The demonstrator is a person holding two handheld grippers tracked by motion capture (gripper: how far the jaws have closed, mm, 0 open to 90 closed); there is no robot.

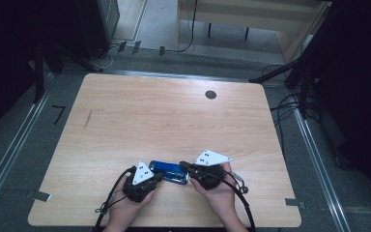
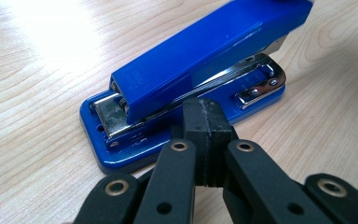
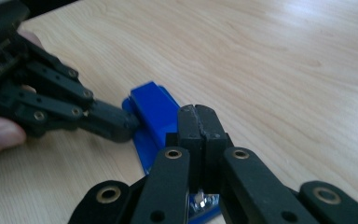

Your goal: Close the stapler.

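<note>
A blue stapler (image 1: 168, 170) with a metal magazine lies near the front edge of the wooden table (image 1: 174, 116). My left gripper (image 1: 159, 177) is shut, with nothing between its jaws. Its tips (image 2: 206, 105) rest against the long side of the stapler (image 2: 200, 56) at the base. My right gripper (image 1: 183, 166) is also shut and holds nothing. Its tips (image 3: 196, 111) sit over the stapler (image 3: 156, 112) from its other end. In the right gripper view the left gripper (image 3: 121, 122) touches the stapler's side, with a hand behind it.
A round black grommet (image 1: 210, 94) sits in the table's far right part. A dark scratch (image 1: 87, 119) marks the left side. Cables trail from both grippers over the front edge. Dark stands and floor cables surround the table.
</note>
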